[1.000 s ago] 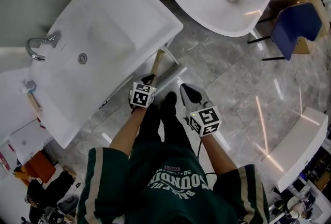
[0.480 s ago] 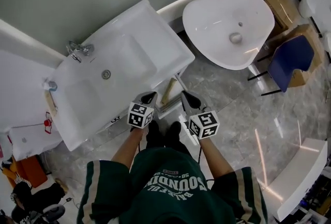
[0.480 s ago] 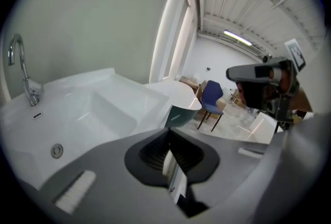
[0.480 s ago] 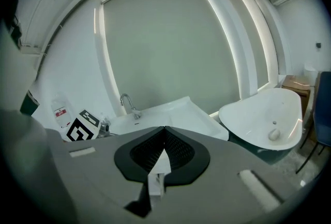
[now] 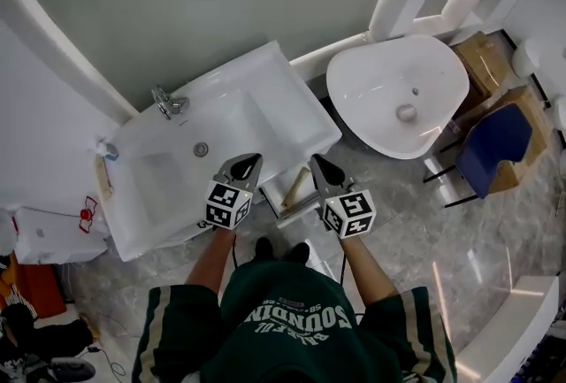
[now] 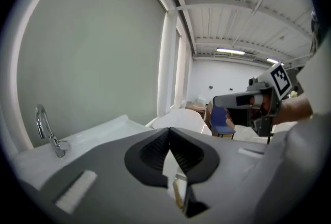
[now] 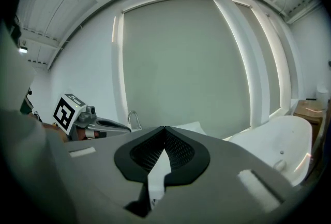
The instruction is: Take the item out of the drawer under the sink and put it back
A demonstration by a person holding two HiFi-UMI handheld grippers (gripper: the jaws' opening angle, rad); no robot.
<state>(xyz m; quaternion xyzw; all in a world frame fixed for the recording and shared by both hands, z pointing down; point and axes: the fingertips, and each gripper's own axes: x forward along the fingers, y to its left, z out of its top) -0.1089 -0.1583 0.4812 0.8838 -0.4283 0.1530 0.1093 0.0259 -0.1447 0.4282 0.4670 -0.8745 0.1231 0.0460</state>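
Left claw (image 5: 248, 164), right claw (image 5: 320, 169): both closed, empty | drawer (image 5: 299, 208) under sink (image 5: 168, 182): open | risk: reaching unopened would knock tan item (image 5: 295, 186) aside.

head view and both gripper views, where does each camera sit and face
Head view: on the person's head, steeply down on the sink, left tongs, right tongs, forearms, green shirt.
Left gripper view: on the left tongs, along shut jaws toward the wall; right tongs at right.
Right gripper view: on the right tongs, likewise; left tongs at left.
Shared: the faucet, in all three.
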